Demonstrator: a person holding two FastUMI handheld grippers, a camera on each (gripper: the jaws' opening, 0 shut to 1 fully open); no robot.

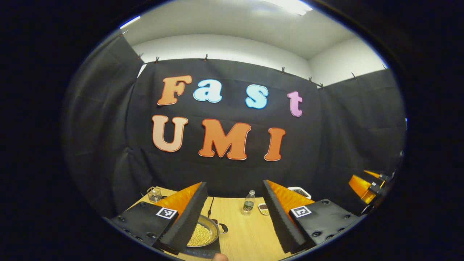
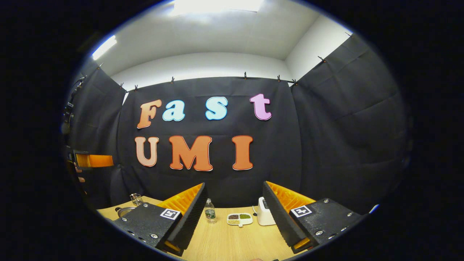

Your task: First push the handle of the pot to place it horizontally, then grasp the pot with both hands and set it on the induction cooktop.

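Both the left gripper (image 1: pixel 235 217) and the right gripper (image 2: pixel 235 217) hold their fingers spread wide, gripping nothing. The pot (image 1: pixel 206 233) sits partly hidden behind the left finger, seemingly on the induction cooktop (image 1: pixel 203 251), itself cut off at the near edge.

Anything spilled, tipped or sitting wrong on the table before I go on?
Nothing stands out. The pot sits level on the dark cooktop with its yellow contents inside, none spilled onto the wooden table. The water bottle stands upright, and the divided dish lies flat with its fillings in place.
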